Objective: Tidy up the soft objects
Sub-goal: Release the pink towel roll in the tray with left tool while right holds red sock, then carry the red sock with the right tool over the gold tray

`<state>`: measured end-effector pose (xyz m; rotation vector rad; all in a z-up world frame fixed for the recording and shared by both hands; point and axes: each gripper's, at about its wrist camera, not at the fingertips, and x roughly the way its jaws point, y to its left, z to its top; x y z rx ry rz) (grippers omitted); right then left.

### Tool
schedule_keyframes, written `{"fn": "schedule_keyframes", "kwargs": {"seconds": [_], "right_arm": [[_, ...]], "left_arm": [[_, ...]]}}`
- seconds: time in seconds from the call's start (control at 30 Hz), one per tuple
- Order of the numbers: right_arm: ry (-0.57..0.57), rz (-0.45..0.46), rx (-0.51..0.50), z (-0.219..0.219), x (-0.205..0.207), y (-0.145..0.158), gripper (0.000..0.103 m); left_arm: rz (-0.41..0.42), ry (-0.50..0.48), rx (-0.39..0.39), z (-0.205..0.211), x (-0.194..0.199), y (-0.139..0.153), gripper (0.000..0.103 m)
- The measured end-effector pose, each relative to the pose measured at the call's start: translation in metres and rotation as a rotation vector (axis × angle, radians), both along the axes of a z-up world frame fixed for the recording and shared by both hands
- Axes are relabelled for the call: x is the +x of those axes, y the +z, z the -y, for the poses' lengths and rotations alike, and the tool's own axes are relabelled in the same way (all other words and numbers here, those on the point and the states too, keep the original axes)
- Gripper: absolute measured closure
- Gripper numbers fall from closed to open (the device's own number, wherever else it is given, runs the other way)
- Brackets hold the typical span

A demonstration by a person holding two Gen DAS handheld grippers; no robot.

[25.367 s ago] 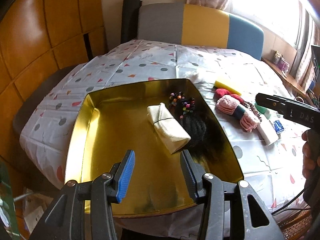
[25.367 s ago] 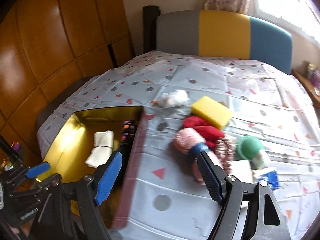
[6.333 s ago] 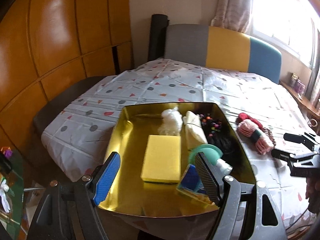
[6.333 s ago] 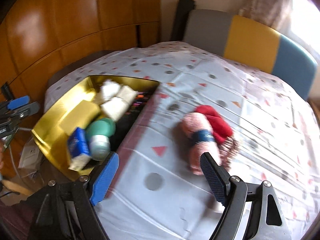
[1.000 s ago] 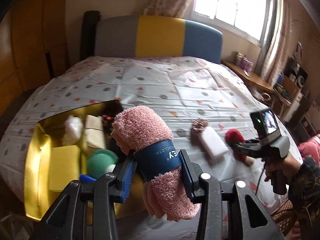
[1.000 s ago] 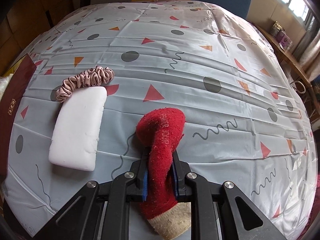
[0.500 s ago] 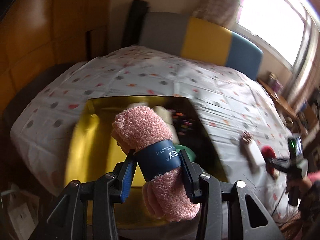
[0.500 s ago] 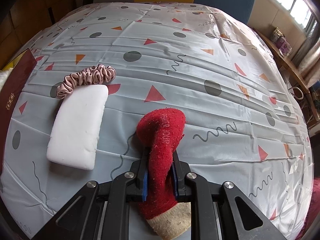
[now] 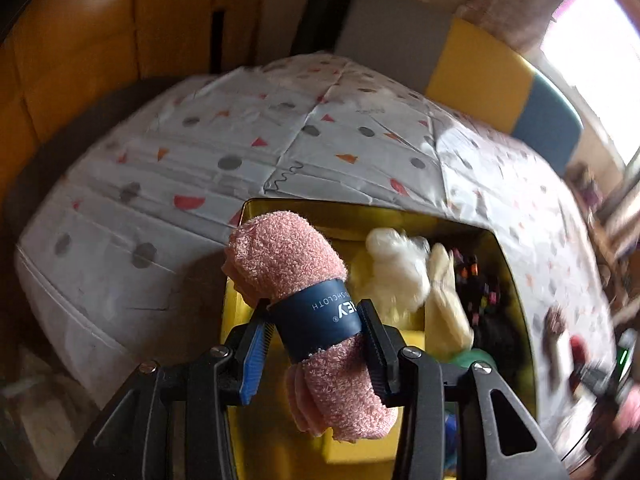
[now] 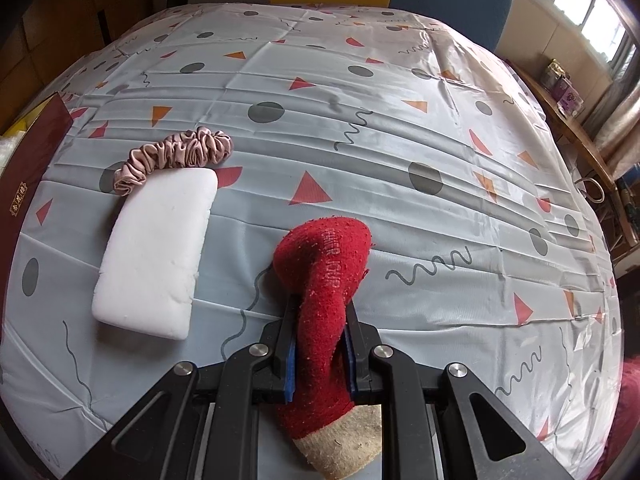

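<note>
Left gripper [image 9: 316,336] tilts down over the gold tray [image 9: 360,216], clamped on the rolled pink towel [image 9: 296,280], while the right gripper [image 10: 320,344] points steeply at the patterned bed [image 10: 400,100], pinching the red sock [image 10: 328,280] beside a white sponge [image 10: 156,252] and pink scrunchie [image 10: 172,156].

A bed fills the room, spread with a pale grey cover [image 10: 400,128] printed with orange triangles, grey dots and squiggles. Its padded headboard [image 9: 480,76] runs grey, yellow, blue. Glossy orange-brown wood panelling [image 9: 80,60] stands left; bright daylight enters a curtained window [image 10: 592,4] above a cluttered wooden shelf [image 10: 576,120].
</note>
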<state>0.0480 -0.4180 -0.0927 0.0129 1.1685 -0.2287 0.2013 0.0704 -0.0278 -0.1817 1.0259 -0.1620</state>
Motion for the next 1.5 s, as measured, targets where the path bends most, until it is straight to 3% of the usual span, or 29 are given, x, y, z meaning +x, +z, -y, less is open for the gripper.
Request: {"fn": "schedule_keyframes", "kwargs": {"seconds": [0.07,0.13,0.27,0.33,0.47,0.73,1.1,1.5], "right_arm": [[0.000,0.000,-0.002,0.000,0.000,0.000,0.085],[0.002,0.000,-0.002,0.000,0.000,0.000,0.085],[0.001,0.001,-0.001,0.000,0.000,0.000,0.085],[0.003,0.001,-0.002,0.000,0.000,0.000,0.084],[0.004,0.002,-0.002,0.001,0.000,0.000,0.084],[0.010,0.002,-0.010,0.001,0.001,-0.001,0.084],[0.024,0.005,-0.038,-0.003,-0.002,0.000,0.085],[0.032,0.005,-0.051,-0.003,-0.003,0.001,0.085]], "left_arm": [[-0.001,0.024,-0.010,0.001,0.010,-0.003,0.060],[0.002,-0.012,0.024,0.009,0.020,-0.007,0.059],[-0.022,-0.127,0.157,0.028,0.040,-0.023,0.054],[-0.034,-0.134,0.203,0.031,0.045,-0.029,0.052],[-0.024,-0.098,0.143,0.021,0.043,-0.025,0.041],[0.074,0.030,0.173,0.010,-0.004,0.003,0.041],[0.227,0.075,0.160,0.033,-0.097,0.029,0.041],[0.215,0.053,0.165,0.055,-0.137,0.020,0.041]]}}
